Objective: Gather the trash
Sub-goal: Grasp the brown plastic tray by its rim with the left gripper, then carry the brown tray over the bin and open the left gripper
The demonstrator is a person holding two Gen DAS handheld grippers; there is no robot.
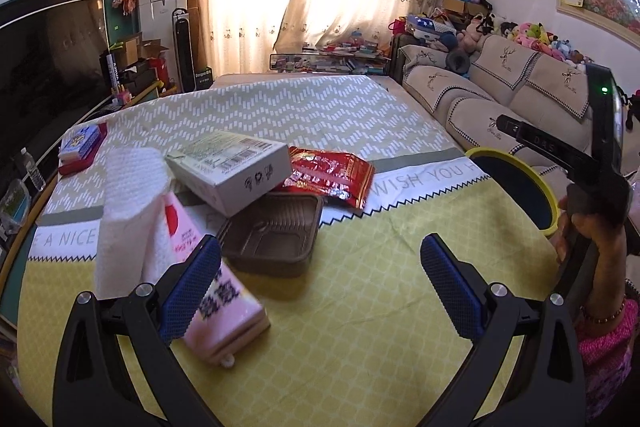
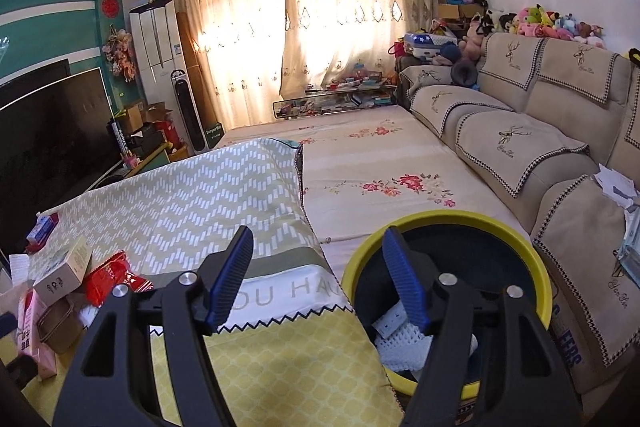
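Yellow-rimmed bin (image 2: 448,223) is sitting beside the table (image 1: 360,307), white scraps lying inside. We are finding a box (image 1: 230,167), red wrapper (image 1: 332,175) and brown tray (image 1: 272,239) heaped near a tissue pack (image 1: 224,315). Left gripper (image 1: 320,287) and right gripper (image 2: 316,283) are gaping wide, empty; the bin's bottom is hidden.

Printed lettering on the tablecloth (image 1: 400,187) reads "WISH YOU H" on its white band, just right of the red wrapper (image 1: 332,175); "E A NICE" stands on the same band, well to the wrapper's left. The right wrist view shows "OU HA" there. Print on the cardboard box (image 1: 232,167) beside the wrapper is illegible.
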